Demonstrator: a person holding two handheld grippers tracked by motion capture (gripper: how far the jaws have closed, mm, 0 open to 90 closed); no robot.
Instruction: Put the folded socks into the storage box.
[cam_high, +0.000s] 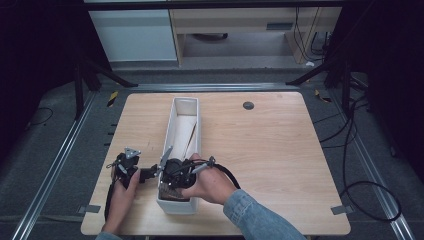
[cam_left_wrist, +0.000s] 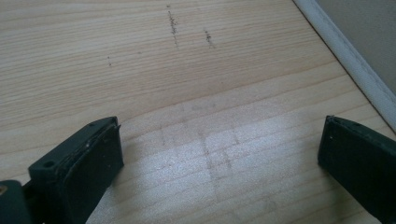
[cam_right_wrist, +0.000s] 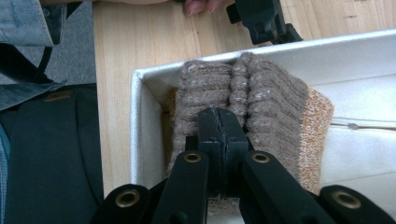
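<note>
Right hand-held gripper (cam_right_wrist: 218, 122): jaws pressed together, tips down against the ribbed brown-grey knit of a folded sock (cam_right_wrist: 261, 105). Cannot tell for certain whether a fold of knit is caught between the pads or the tips just press on it; no gap shows between the jaws.

Sock position: lies in the near end of the long white box (cam_high: 176, 206), tucked into the corner by the end wall. It has an orange-flecked band on the side facing the far end of the box. In the high view the sock (cam_high: 168, 193) shows as a dark patch directly below the right hand-held gripper (cam_high: 172, 175), so the sock lies straight under that tool, not off to a side.

Box: long axis runs away from the person, near end just short of the worktop's (cam_high: 270, 150) front edge. Farther along inside, pale folded pieces (cam_high: 185, 132), probably cloth or paper, lying lengthwise; too small to name.

Left hand-held gripper (cam_high: 131, 167): on the worktop just outside the box's left wall, jaws spread wide with bare wood between them (cam_left_wrist: 219, 154); the box wall crosses the upper right corner of its view.

Judgement: right hand is the working one and much the nearer. Any next move goes along the box's length or straight up out of it.
</note>
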